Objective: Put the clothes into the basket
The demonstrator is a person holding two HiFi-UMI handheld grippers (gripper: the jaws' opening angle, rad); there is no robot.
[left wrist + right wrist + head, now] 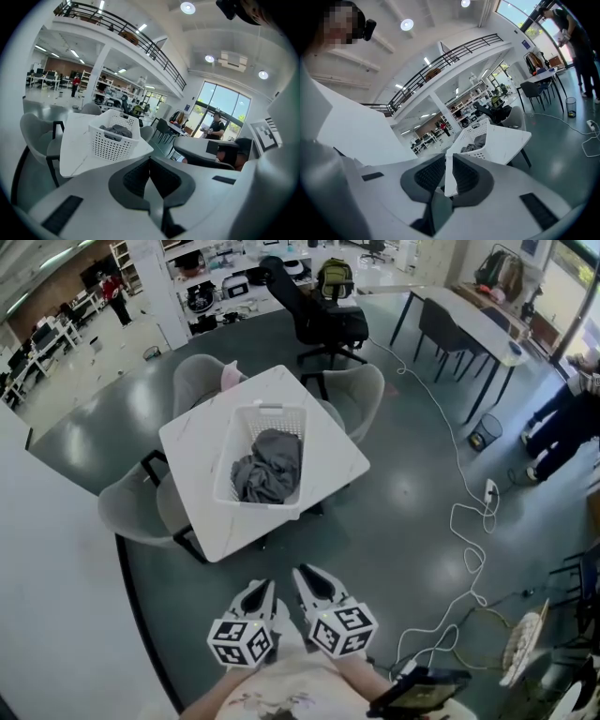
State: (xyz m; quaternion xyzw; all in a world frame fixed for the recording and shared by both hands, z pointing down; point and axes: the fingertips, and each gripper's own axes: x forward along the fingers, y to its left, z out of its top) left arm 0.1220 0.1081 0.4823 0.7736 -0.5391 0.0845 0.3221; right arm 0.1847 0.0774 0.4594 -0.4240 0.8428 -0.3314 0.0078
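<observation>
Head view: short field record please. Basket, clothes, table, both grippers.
basket: white, perforated, on the table
clothes: grey, bundled inside the basket
table: white, chairs around it
left gripper: shut, empty, short of the table
right gripper: shut, empty, beside the left gripper

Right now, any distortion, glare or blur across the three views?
Head view: fisheye bend at edges, soft sheen on floor, basket sharp. Left gripper view: strong barrel warp, dark vignette corners, window bright. Right gripper view: same warp, ceiling light flaring.
</observation>
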